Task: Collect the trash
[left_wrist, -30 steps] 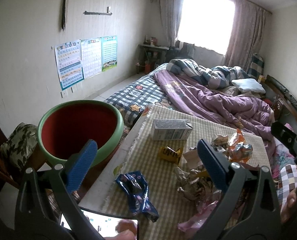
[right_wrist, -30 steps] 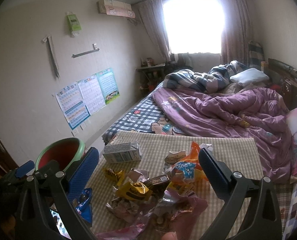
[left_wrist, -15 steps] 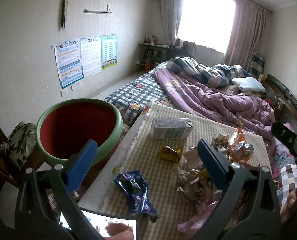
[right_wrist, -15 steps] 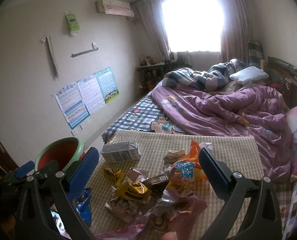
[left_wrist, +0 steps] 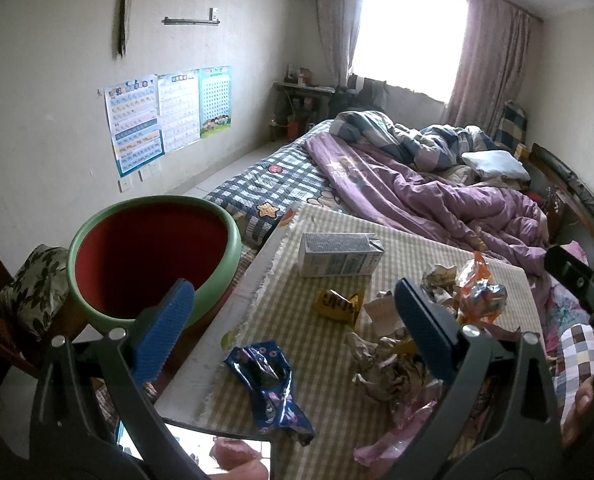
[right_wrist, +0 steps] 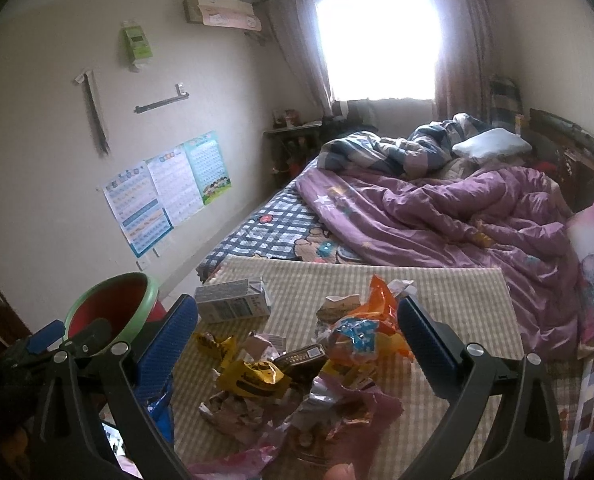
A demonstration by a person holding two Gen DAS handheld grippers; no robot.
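Shift since earlier: in my left view the green-rimmed round basin with a red inside [left_wrist: 153,256] sits a touch higher and further left than a second ago; I read that as a slight swing of my left tool. The litter looks unmoved.
Left view, tool: left hand-held gripper [left_wrist: 293,320] spread wide, nothing between its blue pads.
Left view, trash: crumpled blue foil wrapper [left_wrist: 269,384] lies just ahead and below, on the checked cloth-covered surface [left_wrist: 329,236], its long axis running away from me and slightly right. The grey-white drink carton [left_wrist: 337,254] lies on its side further off, long axis crosswise.
Left view, bin: the basin is left of the surface, just beside its edge.
Right view, tool: right hand-held gripper [right_wrist: 297,332] also wide and empty.
Right view, trash: heap of wrappers straight ahead, the yellow snack wrapper [right_wrist: 253,374] centred, the orange-and-blue crisp bag [right_wrist: 361,332] right of it.
Key relation: my judgement, the left tool is nearer the blue wrapper and the basin; the right is nearer the heap.
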